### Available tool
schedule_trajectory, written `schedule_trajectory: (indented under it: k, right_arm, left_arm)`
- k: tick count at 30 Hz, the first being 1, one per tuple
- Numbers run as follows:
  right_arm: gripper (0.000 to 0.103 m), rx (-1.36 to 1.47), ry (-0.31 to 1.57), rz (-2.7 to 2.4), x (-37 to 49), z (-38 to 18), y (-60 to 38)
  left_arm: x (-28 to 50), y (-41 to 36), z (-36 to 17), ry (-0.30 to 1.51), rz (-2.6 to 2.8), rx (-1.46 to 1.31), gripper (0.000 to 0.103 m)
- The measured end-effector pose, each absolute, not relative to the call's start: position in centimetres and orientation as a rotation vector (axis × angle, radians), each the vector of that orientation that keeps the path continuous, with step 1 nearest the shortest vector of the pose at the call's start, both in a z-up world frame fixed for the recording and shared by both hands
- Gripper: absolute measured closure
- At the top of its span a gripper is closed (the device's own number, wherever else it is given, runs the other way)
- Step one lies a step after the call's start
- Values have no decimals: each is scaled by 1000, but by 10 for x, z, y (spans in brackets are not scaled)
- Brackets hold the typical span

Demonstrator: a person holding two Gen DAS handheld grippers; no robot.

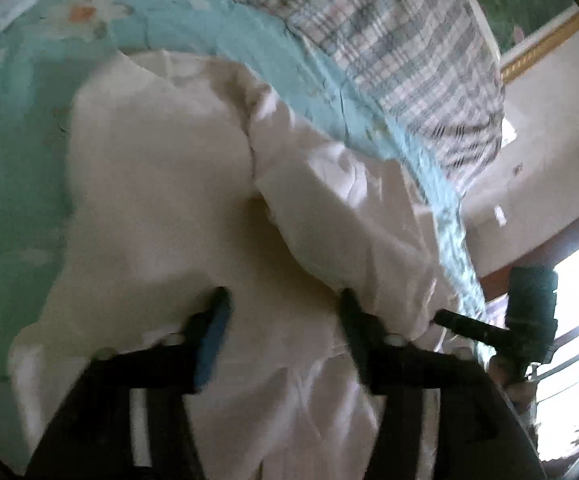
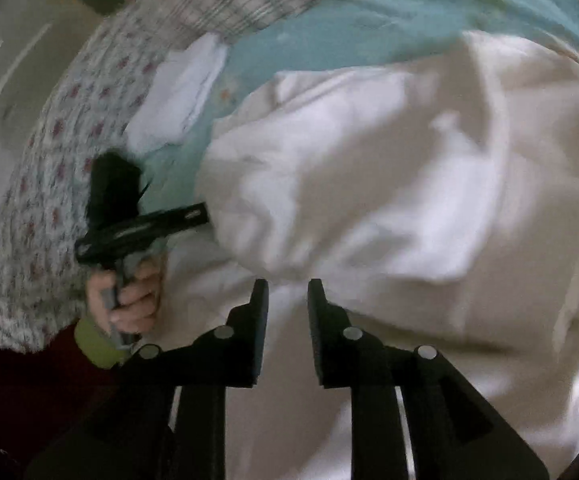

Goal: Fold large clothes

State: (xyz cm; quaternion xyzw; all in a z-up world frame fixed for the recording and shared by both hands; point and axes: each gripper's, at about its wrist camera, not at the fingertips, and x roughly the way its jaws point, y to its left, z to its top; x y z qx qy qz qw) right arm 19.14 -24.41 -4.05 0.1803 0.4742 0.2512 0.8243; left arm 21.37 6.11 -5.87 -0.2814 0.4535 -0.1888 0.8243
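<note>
A large white garment (image 1: pixel 161 184) lies crumpled on a teal flowered bedsheet (image 1: pixel 13 160). My left gripper (image 1: pixel 285 304) hovers low over the garment's near part, its jaws wide apart and open, with cloth under them but not pinched. In the right wrist view the same garment (image 2: pixel 389 168) fills the middle and right. My right gripper (image 2: pixel 288 292) stands over its near edge, open with a narrow gap, its pads not pressing on the fabric. The left gripper (image 2: pixel 199 213) shows side-on at the garment's left edge, held by a hand (image 2: pixel 133 296). The right gripper (image 1: pixel 449 318) shows at the right.
A plaid blanket (image 1: pixel 389 40) lies along the far side of the bed. A flower-patterned quilt (image 2: pixel 49 152) and a small white folded cloth (image 2: pixel 181 88) lie left of the garment. A white wall (image 1: pixel 549 140) and a bright window (image 1: pixel 577 300) are beyond the bed.
</note>
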Motion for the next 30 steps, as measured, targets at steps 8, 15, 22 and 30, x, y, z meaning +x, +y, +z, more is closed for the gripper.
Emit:
schedule_trajectory:
  k: [8, 15, 22, 30]
  right_arm:
    - [38, 676, 932, 277, 211, -47, -298]
    - [101, 607, 858, 224, 237, -38, -285]
    - [100, 514, 875, 113, 233, -40, -302]
    - [93, 470, 785, 73, 192, -13, -295]
  left_arm:
    - [248, 79, -51, 951, -434, -821, 21]
    - [261, 16, -55, 1021, -479, -543, 95]
    - [249, 1, -75, 1084, -429, -406, 91]
    - [218, 19, -22, 950, -420, -343, 68]
